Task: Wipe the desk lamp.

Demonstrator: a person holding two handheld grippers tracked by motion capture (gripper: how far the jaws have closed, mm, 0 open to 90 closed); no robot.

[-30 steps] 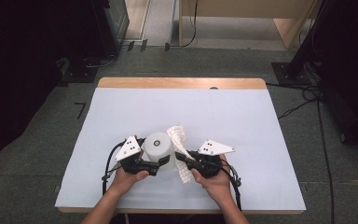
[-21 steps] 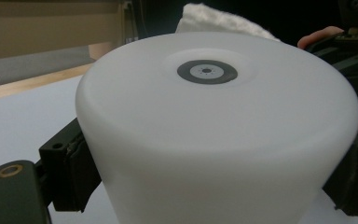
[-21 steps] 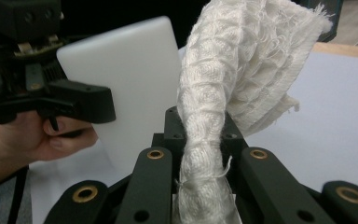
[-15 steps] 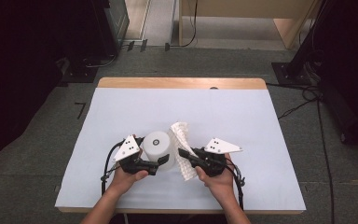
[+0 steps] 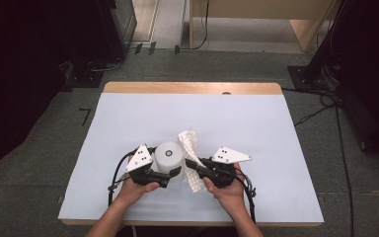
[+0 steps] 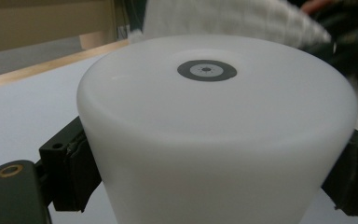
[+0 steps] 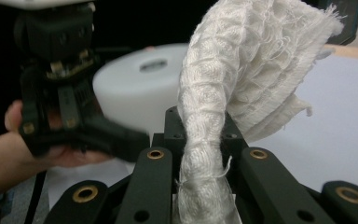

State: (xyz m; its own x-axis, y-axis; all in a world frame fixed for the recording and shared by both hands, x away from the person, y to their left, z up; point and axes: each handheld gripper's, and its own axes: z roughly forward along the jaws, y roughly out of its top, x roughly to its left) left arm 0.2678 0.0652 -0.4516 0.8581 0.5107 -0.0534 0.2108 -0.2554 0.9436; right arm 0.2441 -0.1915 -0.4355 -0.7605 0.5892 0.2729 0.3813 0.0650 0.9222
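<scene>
On white cup (image 6: 214, 135): grey ring mark (image 6: 207, 70), no text.

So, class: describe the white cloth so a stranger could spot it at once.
On the pale blue table, near its front edge, the right gripper pinches a white cloth. Its floppy waffle weave and frayed edges distinguish it from the smooth white cup beside it.

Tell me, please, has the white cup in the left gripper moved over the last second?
No. The white cup sits at the same spot relative to the table's wooden far edge, clamped by the left gripper.
</scene>
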